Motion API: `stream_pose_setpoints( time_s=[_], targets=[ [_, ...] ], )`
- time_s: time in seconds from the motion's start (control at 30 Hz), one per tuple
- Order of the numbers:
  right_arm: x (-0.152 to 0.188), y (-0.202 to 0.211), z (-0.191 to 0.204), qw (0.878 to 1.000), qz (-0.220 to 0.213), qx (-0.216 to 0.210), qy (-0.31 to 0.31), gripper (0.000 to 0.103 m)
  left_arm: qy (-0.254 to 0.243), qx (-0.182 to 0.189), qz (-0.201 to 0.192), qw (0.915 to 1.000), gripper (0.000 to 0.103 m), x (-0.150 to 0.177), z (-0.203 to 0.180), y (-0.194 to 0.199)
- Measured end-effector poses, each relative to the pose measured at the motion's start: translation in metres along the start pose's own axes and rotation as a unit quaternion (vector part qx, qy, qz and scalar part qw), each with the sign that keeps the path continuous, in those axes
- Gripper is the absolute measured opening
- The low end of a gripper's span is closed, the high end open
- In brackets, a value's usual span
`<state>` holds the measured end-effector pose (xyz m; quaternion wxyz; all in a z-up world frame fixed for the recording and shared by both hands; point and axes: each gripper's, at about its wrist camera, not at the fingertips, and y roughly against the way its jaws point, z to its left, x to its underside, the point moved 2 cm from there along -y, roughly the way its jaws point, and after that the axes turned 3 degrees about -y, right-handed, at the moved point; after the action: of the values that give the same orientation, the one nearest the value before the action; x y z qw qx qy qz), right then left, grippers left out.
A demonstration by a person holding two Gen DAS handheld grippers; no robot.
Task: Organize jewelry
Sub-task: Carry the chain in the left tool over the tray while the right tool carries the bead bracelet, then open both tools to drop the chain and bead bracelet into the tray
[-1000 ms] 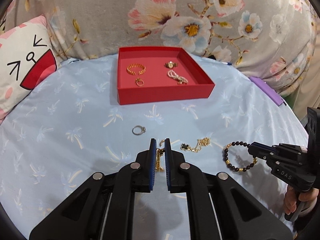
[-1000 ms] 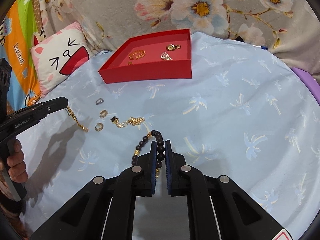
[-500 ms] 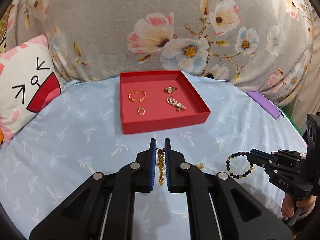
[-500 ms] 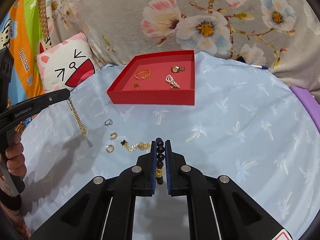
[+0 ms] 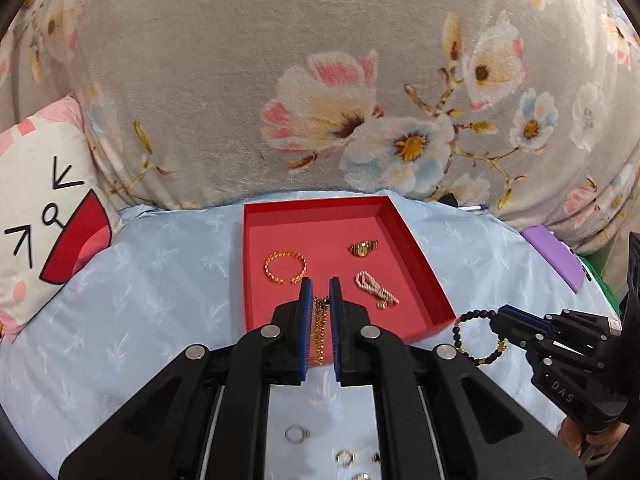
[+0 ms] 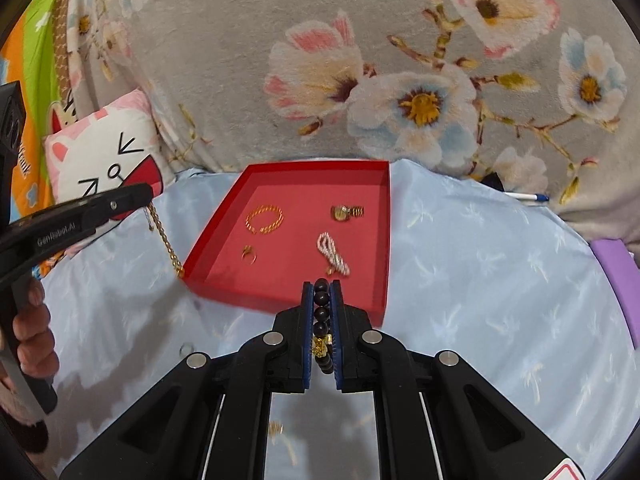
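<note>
Red cardboard makes up the shallow tray (image 5: 424,276) that sits on a pale blue sheet printed with palm trees (image 5: 160,280), with a grey floral blanket (image 5: 320,80) bunched up behind it and a cat-face pillow (image 5: 44,216) off to the left. Inside the tray lie a gold twisted bangle (image 5: 285,267), a small gold watch (image 5: 363,248), a pearl bracelet (image 5: 375,289) and, seen from the right wrist view, a gold ring (image 6: 249,254). The left tongs (image 5: 320,292) are closed on a gold chain (image 5: 319,332), which dangles between the blue pads just over the tray's near edge. The right tongs (image 6: 321,294) are clamped on a dark beaded bracelet with gold spacers (image 6: 321,320); in the left wrist view its loop (image 5: 478,338) hangs free in the air just beside the tray's near right corner. Low in the left view, between the black tong arms, a few rings (image 5: 297,434) lie loose on the sheet. A purple flat object (image 5: 554,256) rests at the right edge of the bed, and a pen (image 6: 526,197) lies against the blanket.
</note>
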<state>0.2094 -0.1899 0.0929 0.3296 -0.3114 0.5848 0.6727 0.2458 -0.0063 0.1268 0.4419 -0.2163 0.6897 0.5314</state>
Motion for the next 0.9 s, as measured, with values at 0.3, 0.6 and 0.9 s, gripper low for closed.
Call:
stream_pose_setpoints(
  time_s=[0.3,0.6,0.9],
  targets=[
    [-0.057,-0.073,-0.004,1.0,0.003,0.006,-0.017,0.008,-0.012,-0.006,0.018,0.9997,0.008,-0.03,-0.005,-0.078],
    [-0.071,-0.146,-0.01,0.998,0.045,0.036,-0.005,0.008,-0.008,-0.016,0.058,0.9981,0.008,-0.028,-0.007,-0.143],
    [-0.055,-0.158,-0.036,0.997,0.045,0.06,-0.015,0.013,0.002,-0.025,0.079,0.9966,0.015,-0.011,-0.003,-0.164]
  ],
)
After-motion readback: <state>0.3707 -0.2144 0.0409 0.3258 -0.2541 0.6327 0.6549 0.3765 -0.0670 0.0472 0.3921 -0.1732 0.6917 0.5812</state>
